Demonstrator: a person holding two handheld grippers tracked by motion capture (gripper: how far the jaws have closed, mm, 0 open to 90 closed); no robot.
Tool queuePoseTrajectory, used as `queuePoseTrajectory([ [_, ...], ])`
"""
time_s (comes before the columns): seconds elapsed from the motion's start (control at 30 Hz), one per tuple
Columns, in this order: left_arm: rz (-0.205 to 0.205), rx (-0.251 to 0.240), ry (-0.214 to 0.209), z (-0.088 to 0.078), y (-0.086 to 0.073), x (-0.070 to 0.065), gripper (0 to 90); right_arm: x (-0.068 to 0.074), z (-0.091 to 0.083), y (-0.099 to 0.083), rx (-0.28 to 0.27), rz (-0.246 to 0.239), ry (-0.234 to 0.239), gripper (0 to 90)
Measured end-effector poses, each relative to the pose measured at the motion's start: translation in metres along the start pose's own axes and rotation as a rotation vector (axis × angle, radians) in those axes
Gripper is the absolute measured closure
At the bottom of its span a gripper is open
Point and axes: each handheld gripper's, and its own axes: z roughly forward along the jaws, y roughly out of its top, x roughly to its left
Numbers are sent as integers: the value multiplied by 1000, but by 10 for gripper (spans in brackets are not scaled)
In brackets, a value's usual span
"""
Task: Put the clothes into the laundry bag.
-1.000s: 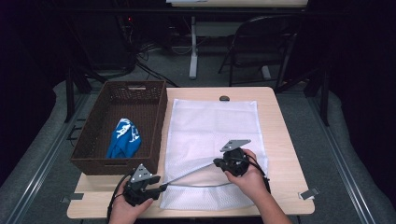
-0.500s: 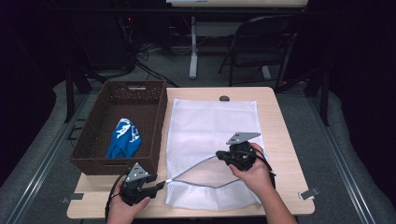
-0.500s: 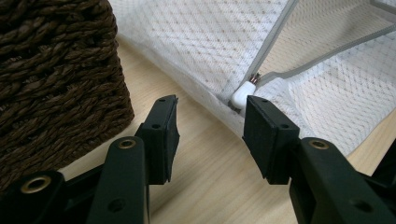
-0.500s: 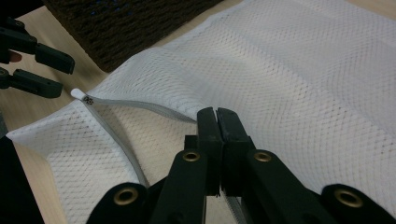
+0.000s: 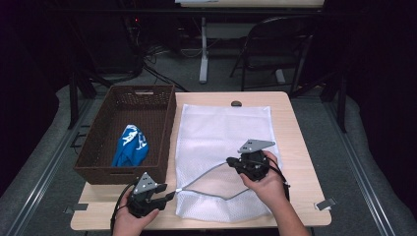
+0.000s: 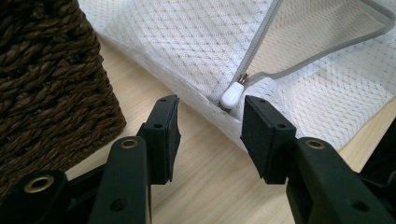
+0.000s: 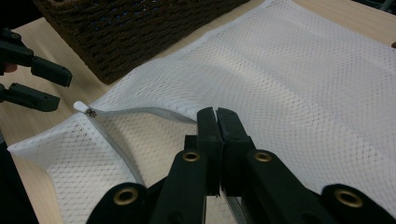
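Right gripper [image 5: 231,161], fingers clamping the mesh bag's [image 5: 223,132] zipper edge, has lifted it higher; left gripper [image 5: 169,196] fingers stand apart, holding nothing.

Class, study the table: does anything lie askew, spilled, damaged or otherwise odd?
Nothing is spilled or damaged. The one irregular thing is the white mesh bag: its zipper is open and the right gripper, shut on the upper edge, lifts it so the mouth gapes. The blue cloth lies crumpled in the basket.
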Motion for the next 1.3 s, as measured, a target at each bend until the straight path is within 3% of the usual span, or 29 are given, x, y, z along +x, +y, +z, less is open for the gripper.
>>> queuePoseTrajectory([
  [0.2,-1,10,-18,0,2,-4,562,-1,-2,1,-18,11,-3,891],
  [0.43,9,-1,0,-2,4,-7,525,-3,-7,4,-39,18,-8,891],
  [0.57,0,1,-20,-5,8,-7,498,-4,-8,4,-40,20,-8,892],
  [0.67,25,-22,0,-11,12,-7,498,-4,-8,5,-40,20,-8,892],
  [0.9,38,-50,-1,-25,27,-8,489,-2,-8,5,-41,11,-11,891],
  [1.3,-15,-52,36,-38,44,-3,426,-2,-9,5,-43,11,-10,891],
])
